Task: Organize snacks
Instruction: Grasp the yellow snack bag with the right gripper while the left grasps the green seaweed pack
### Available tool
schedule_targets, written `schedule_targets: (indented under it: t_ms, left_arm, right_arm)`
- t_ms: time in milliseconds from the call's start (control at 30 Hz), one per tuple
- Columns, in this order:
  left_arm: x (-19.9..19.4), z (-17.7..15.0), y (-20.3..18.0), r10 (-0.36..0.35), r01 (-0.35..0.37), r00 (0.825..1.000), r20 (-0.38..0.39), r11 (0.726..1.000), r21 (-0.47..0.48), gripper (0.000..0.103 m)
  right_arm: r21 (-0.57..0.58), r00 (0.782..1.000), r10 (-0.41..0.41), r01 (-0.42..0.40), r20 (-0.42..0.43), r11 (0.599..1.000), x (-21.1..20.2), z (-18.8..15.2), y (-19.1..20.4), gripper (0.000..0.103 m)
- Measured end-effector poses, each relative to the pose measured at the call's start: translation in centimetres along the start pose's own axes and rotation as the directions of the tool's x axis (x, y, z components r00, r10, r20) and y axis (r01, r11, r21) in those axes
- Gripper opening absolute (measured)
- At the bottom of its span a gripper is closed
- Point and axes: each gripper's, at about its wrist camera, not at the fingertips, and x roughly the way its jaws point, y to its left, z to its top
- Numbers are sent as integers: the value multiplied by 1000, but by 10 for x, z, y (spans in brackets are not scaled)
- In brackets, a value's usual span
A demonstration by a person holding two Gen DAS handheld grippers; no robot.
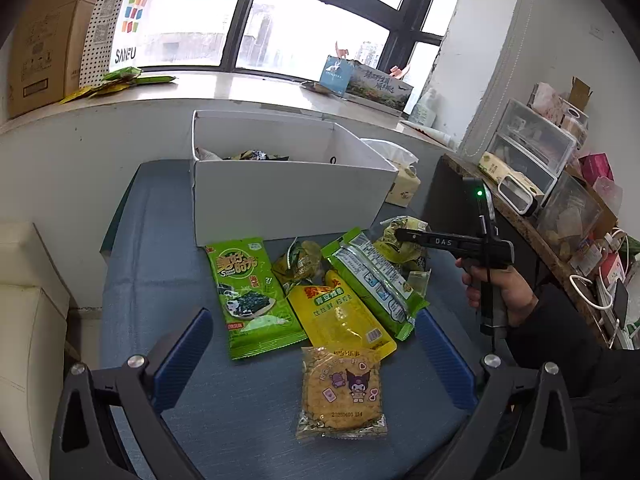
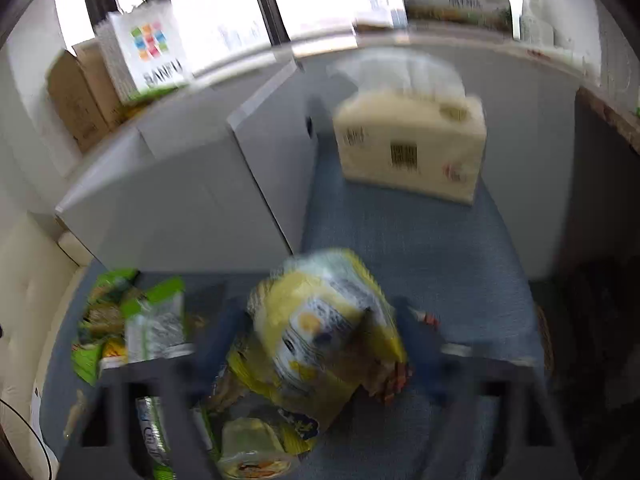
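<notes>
Box (image 1: 280, 196) at back of desk (image 1: 160, 264); snack packets (image 1: 320, 292) heaped just before it; tissue pack (image 1: 404, 186) right of box; cracker packet (image 1: 341, 392) nearest.

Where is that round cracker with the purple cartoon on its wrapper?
In the left wrist view, the cracker packet lies on the blue table, nearest the camera, just below the yellow pouch.

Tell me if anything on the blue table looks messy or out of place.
Yes. The snack packets lie loose and overlapping in front of the white box instead of inside it, several at angles. One crumpled yellow packet sits between the right gripper fingers; that view is too blurred to confirm a grip.
</notes>
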Motion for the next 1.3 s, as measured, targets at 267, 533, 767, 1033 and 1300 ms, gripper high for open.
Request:
schedule_targets:
  t_ms: [267, 533, 767, 1033, 1300]
  left_arm:
    - [12, -1, 23, -11, 9, 1000, -19, 996, -89, 103]
    - [71, 5, 56, -9, -13, 989, -146, 988, -155, 103]
    - [124, 14, 64, 57, -97, 961, -272, 986, -135, 103]
    - [158, 8, 36, 263, -274, 907, -329, 962, 13, 101]
    - [130, 5, 43, 306, -309, 913, -269, 950, 33, 61]
  right_arm:
    - [-120, 992, 92, -82, 82, 989, -37, -5, 33, 41]
    - [-100, 964, 108, -86, 244, 991, -110, 1, 44, 41]
    - [-117, 949, 130, -100, 286, 988, -151, -15, 56, 41]
    - [-108, 959, 116, -90, 260, 990, -154, -31, 61, 41]
    - [-115, 965, 120, -95, 235, 989, -147, -39, 64, 42]
